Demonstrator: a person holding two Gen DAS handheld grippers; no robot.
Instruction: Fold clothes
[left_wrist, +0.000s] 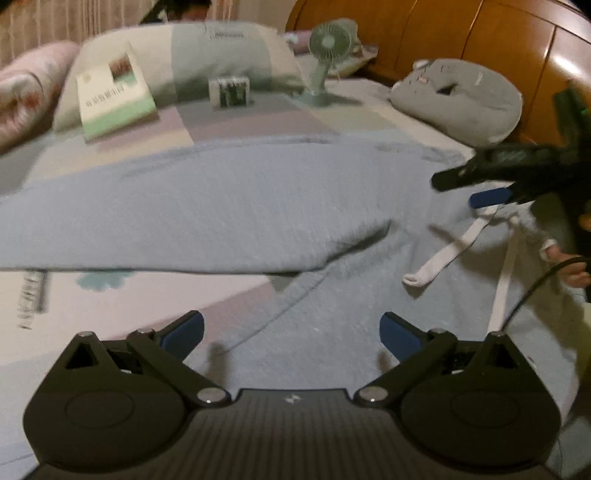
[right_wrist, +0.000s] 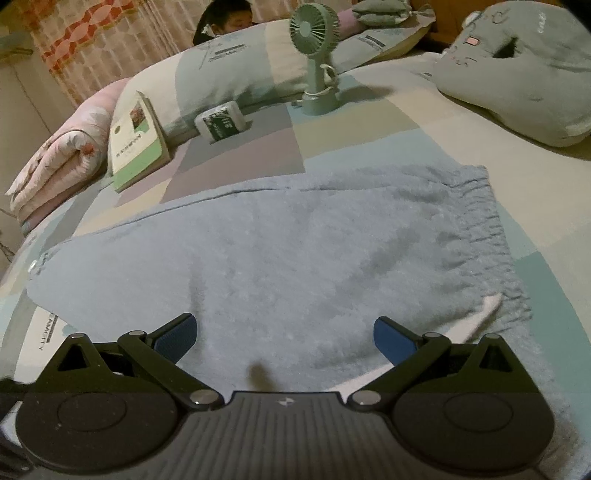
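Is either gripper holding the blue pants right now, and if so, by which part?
Neither. The left gripper and right gripper both have their jaws spread open, empty, above the blue pants.

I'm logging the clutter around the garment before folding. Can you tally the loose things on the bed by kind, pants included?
Light blue pants: 1
Handheld green fan on its stand: 1
Book leaning on the pillow: 1
Small white-and-green box: 1
Grey plush cushion: 1
Pillow with patchwork print: 1
Rolled pink quilt: 1
Total: 7
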